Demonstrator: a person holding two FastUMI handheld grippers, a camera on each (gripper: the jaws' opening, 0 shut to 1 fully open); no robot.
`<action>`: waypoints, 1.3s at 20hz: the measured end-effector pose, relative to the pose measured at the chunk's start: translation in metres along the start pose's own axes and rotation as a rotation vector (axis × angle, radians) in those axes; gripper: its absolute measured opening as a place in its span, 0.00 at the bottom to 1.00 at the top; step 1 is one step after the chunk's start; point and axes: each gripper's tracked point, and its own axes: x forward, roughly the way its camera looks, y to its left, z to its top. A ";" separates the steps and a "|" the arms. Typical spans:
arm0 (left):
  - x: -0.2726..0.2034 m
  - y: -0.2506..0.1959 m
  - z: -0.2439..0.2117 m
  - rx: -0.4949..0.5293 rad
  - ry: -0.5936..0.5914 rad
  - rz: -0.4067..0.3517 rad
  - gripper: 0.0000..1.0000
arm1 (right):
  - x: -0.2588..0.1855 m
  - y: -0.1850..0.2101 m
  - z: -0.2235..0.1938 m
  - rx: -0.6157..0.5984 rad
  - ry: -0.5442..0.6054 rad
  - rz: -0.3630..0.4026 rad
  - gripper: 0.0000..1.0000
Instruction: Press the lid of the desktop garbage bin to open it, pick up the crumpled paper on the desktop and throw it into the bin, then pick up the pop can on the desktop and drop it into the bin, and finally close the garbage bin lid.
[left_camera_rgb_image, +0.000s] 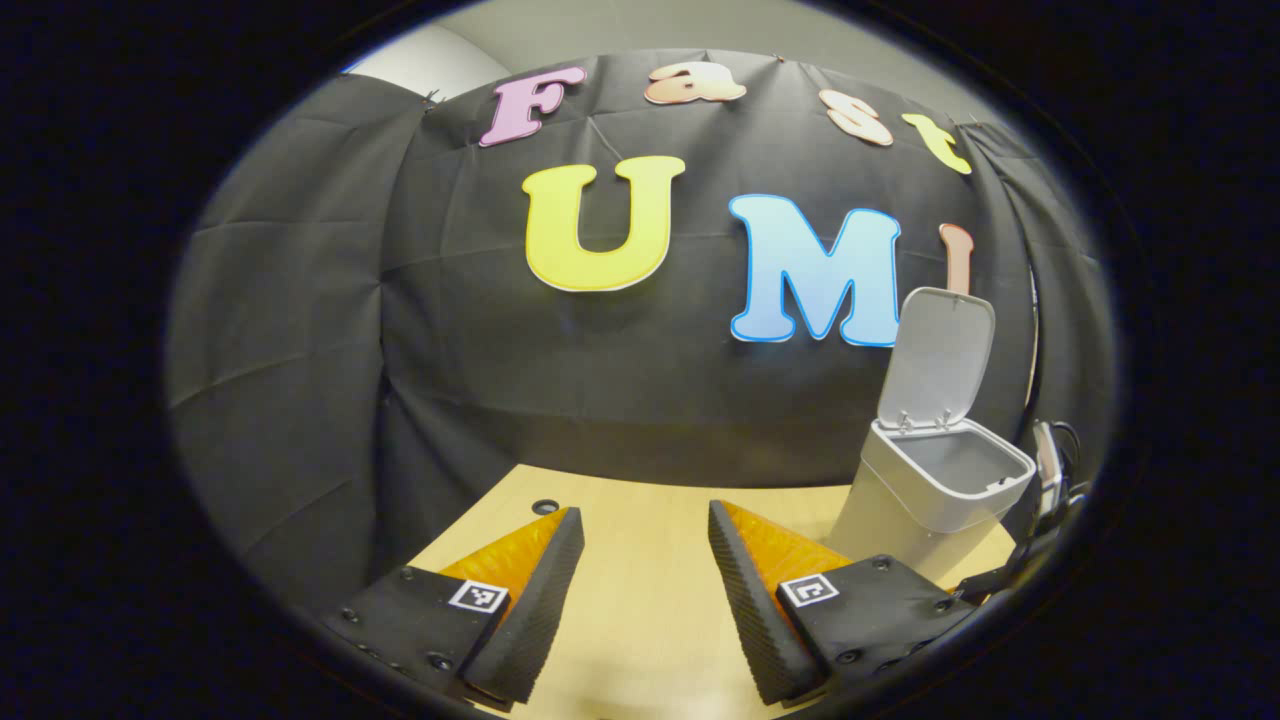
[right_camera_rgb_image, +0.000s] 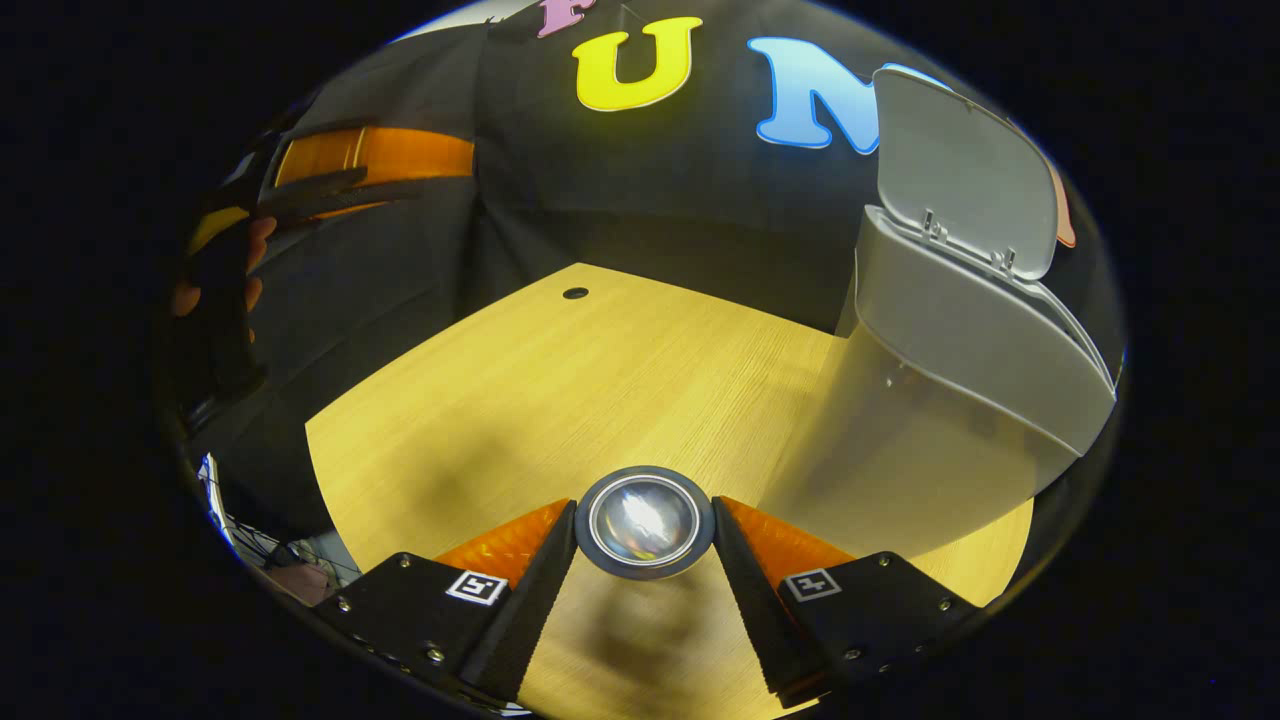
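Note:
The pop can (right_camera_rgb_image: 648, 520) is gripped end-on, its round silver base facing the camera, with my right gripper (right_camera_rgb_image: 645, 510) shut on it from both sides. It hangs above the wooden table (right_camera_rgb_image: 560, 380), and its shadow falls on the wood below. The grey bin (right_camera_rgb_image: 960, 330) stands close by on the right with its lid (right_camera_rgb_image: 950, 160) swung up. In the left gripper view the bin (left_camera_rgb_image: 940, 490) is at the right, its lid (left_camera_rgb_image: 940, 355) upright and the inside looking bare. My left gripper (left_camera_rgb_image: 640, 590) is open over the table (left_camera_rgb_image: 640, 510), holding nothing.
A small round hole (right_camera_rgb_image: 575, 293) marks the table's far edge. The left gripper (right_camera_rgb_image: 360, 165) and the hand (right_camera_rgb_image: 215, 290) holding it show high at the left of the right gripper view. Dark hardware with cables (left_camera_rgb_image: 1050, 480) sits just right of the bin.

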 end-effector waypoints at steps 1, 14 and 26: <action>-0.001 0.000 0.001 0.003 0.000 -0.002 0.87 | -0.003 0.001 0.008 0.004 -0.018 0.002 0.85; 0.007 -0.006 0.002 0.014 0.017 -0.018 0.87 | -0.051 -0.013 0.116 0.045 -0.261 -0.006 0.83; 0.014 -0.010 -0.009 0.002 0.032 -0.032 0.87 | -0.116 -0.098 0.206 0.161 -0.512 -0.142 0.83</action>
